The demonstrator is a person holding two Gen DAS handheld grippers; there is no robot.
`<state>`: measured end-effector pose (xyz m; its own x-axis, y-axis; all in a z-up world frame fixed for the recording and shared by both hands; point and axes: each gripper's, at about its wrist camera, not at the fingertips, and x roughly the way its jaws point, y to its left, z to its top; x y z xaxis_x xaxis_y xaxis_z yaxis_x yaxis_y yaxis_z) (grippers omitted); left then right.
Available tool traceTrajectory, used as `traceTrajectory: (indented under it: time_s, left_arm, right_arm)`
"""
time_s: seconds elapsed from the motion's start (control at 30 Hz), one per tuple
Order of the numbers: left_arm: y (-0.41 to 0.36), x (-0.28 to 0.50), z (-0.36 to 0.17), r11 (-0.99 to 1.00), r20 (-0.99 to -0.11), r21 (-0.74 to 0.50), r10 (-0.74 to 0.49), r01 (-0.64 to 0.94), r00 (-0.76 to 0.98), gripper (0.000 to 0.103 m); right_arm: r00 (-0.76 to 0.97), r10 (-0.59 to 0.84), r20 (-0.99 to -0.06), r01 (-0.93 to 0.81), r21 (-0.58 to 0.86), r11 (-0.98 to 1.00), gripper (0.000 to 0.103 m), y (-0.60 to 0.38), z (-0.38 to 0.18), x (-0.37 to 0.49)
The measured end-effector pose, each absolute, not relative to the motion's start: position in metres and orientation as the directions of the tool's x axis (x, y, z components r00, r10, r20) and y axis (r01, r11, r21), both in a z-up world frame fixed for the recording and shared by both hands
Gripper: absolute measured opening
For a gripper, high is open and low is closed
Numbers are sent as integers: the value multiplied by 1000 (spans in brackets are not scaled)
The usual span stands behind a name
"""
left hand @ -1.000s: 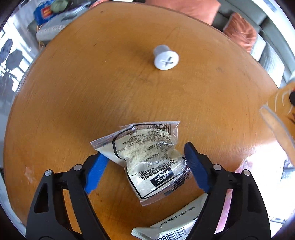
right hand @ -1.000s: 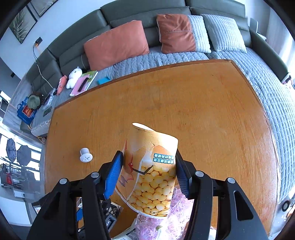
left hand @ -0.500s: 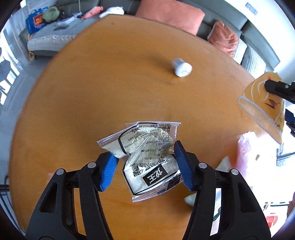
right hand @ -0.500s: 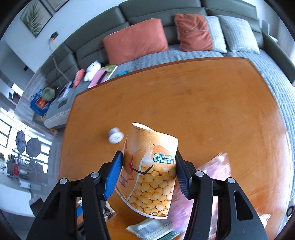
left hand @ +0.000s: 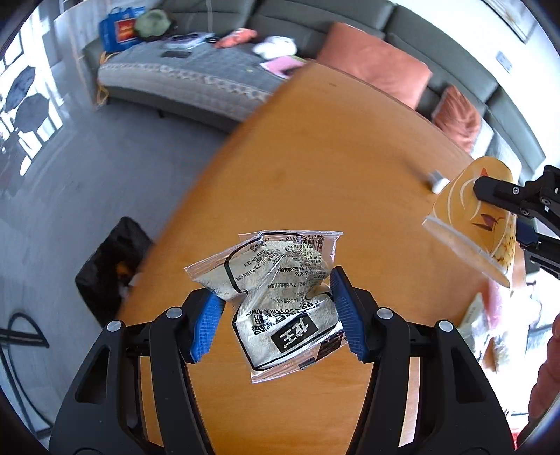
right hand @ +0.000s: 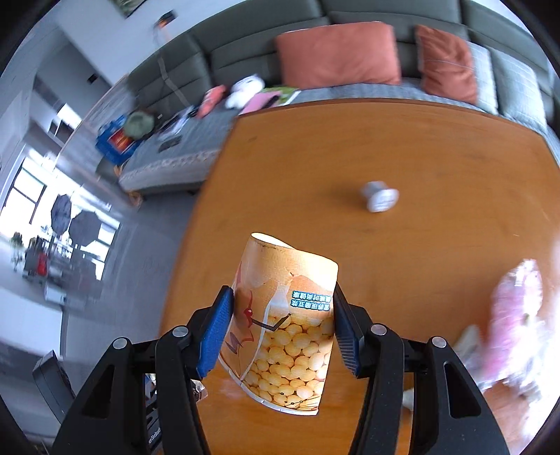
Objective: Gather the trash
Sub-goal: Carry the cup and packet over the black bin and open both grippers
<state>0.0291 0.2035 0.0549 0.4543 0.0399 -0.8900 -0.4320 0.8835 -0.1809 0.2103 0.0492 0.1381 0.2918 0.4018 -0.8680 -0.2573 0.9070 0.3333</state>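
Both my jaws are pinching trash above the worktop.

My left gripper has its blue pads pressed into a crumpled clear soy-milk powder packet, which hangs between them off the wooden worktop. My right gripper clamps a paper cup printed with soybeans by its sides, tilted with its open mouth pointing away from me; in the left wrist view the same cup shows at the right edge. Farther out on the worktop lies a small white cap, well apart from both loads, and blurred pink wrapping sits at the right. A black bin stands on the floor just beside the worktop's left edge. A grey sofa with orange cushions lies beyond.
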Motion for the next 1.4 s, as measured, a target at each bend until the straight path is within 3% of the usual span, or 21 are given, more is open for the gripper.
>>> traceTrajectory:
  time_s: [0.77,0.83,0.87,0.9,1.03,1.4]
  left_arm:
    - [458,-135,46,578,-909,-172,220,-798,355,58]
    - [474,-145,43,557,-913,-170,221,-813,342,61]
    - [482,-150,42,543,-917,-168,220,-823,333,70]
    - [488,-154,42,531,-918,-161,230,-832,324,95]
    - [505,-164,51,503,-905,-120,299,-856,303,97]
    - [515,-173,47,479,-910,-131,290,-868,298,97]
  right_arm:
    - [20,476,-879,-649,351,675,59,378,126,89]
    - [0,482,-876,-677,355,645,65,401,123,81]
    - [-5,473,-881,-693,344,633,71,415,122,75]
    - [7,465,-885,-709,324,626,72,427,123,70]
    - [-3,460,-888,-732,316,604,73,448,123,62]
    - [-20,458,-889,-731,325,600,73,441,120,49]
